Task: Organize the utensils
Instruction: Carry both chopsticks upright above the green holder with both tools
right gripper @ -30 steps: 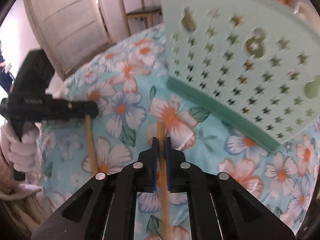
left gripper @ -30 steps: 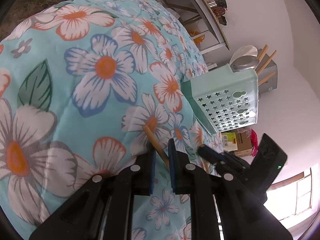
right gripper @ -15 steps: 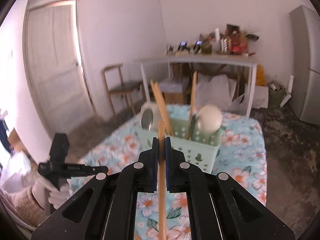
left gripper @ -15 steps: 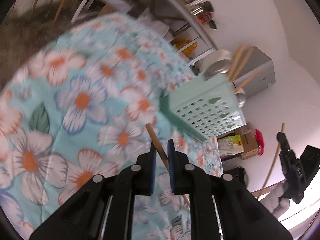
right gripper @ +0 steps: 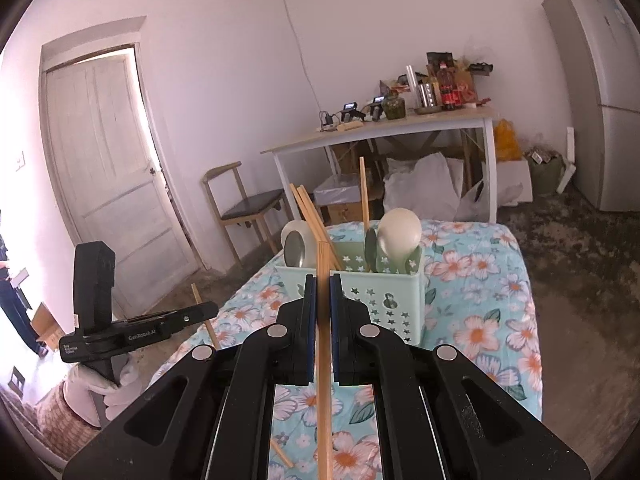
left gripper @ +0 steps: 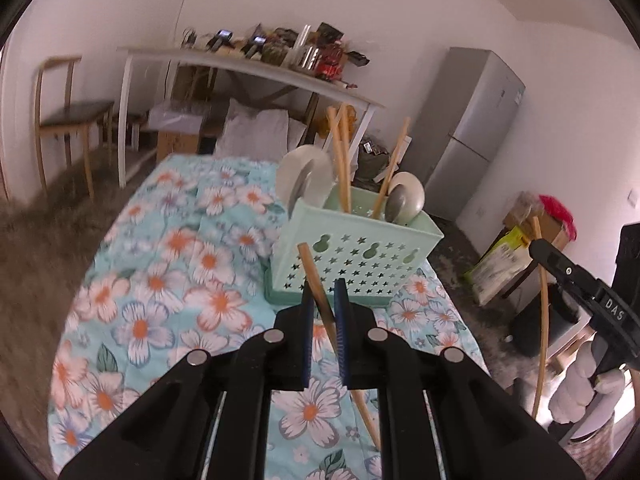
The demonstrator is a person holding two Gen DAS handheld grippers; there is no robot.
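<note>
One wooden chopstick (left gripper: 316, 280) is clamped in the left gripper (left gripper: 323, 300), another chopstick (right gripper: 322, 300) in the right gripper (right gripper: 322, 292), both near the green utensil basket (right gripper: 394, 300).

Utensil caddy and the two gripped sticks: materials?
Utensil caddy: looks like moulded plastic, matte mint green, with star and gourd-shaped cutouts. Stick in right gripper and stick in left gripper: likely wood or bamboo, pale tan, matte, unpainted; grain too fine to tell.

Both views are taken from above the table's near end, angled downward. The basket (left gripper: 356, 256) (right gripper: 380, 292) is seen close at 12 o'clock and is shared by both.
</note>
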